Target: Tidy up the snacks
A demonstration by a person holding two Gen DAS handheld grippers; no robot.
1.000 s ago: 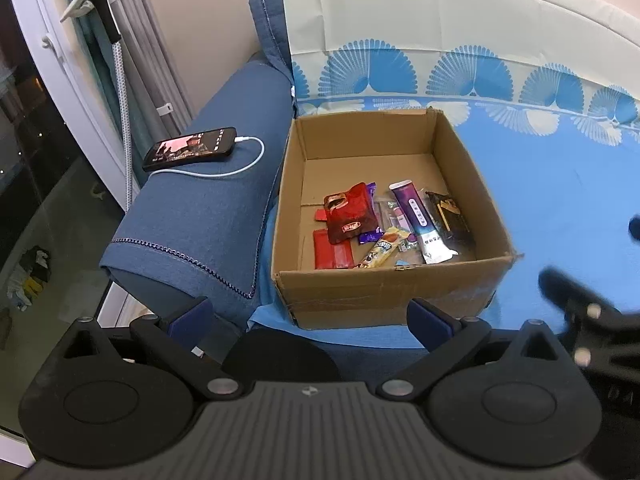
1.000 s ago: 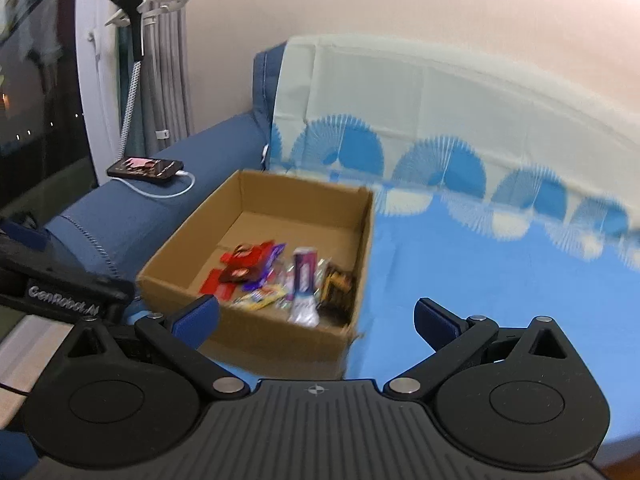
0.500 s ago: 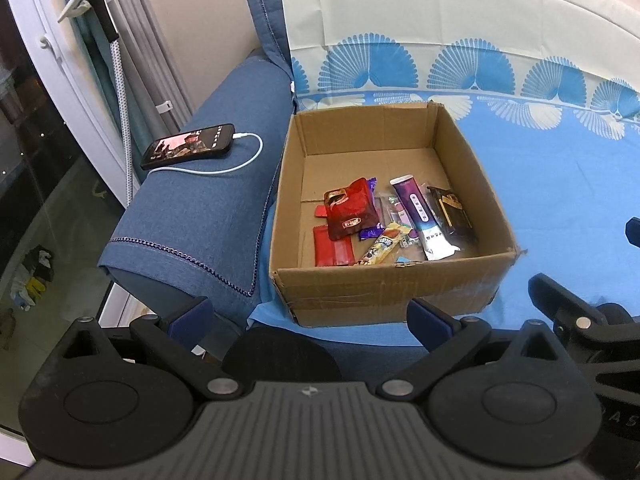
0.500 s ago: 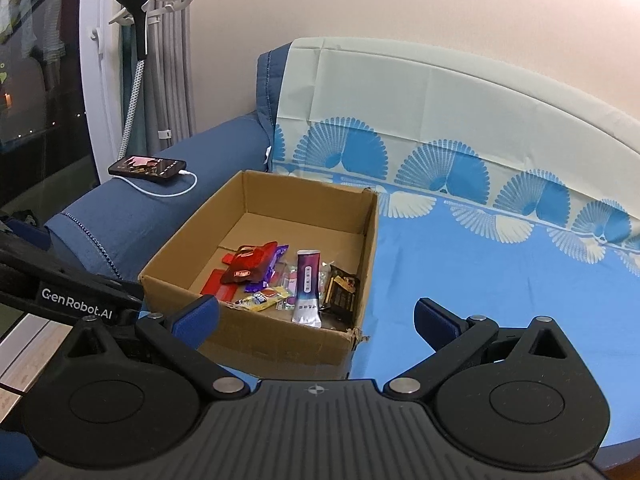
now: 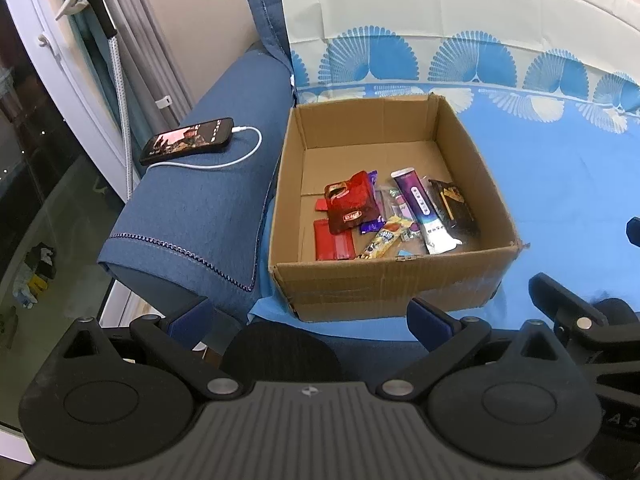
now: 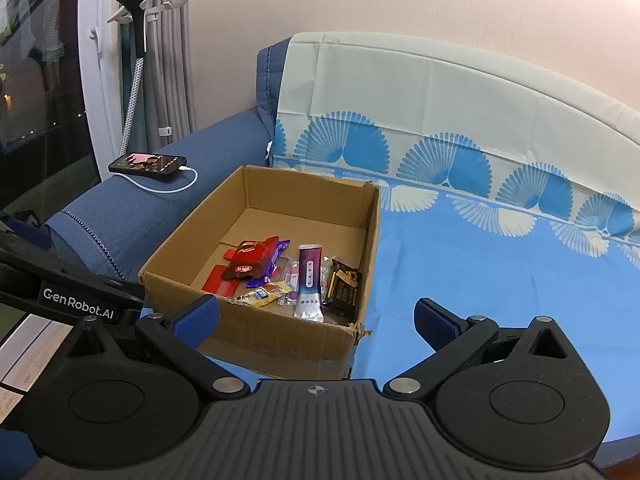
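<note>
Both grippers were held above the near edge of a sofa, their jaws spread wide and grasping nothing. The left gripper [image 5: 310, 316] showed blue-padded fingertips [image 5: 426, 314] apart, with the cardboard box [image 5: 400, 284] directly ahead of and just beyond the jaws. The right gripper [image 6: 316, 316] likewise had its jaws released; the cardboard box [image 6: 280, 340] lay ahead of its left fingertip and between the jaws, while bare blue sheet [image 6: 460, 264] lay ahead of its right fingertip.

The snacks [image 5: 394, 216] lay in a loose pile on the box floor, in the half nearer the jaws. Among them were a red pouch [image 5: 352, 204], a flat red packet [image 5: 334, 244] partly beneath it, a purple-and-white stick pack [image 5: 420, 208], a dark packet [image 5: 454, 208] on the far-right side of the pile against the box wall, and a yellow wrapped bar [image 5: 386, 238] nearest the jaws. The rear half of the box floor was bare cardboard.

To the left of the box, beyond the left jaw, a phone [image 5: 188, 142] with a lit screen rested on the blue armrest [image 5: 192, 216], a white cable [image 5: 224, 162] plugged into it. A garment steamer head [image 6: 134, 4] hung on its stand at far left. Part of the left gripper's body, bearing a printed label, appeared at the left of the right wrist view
</note>
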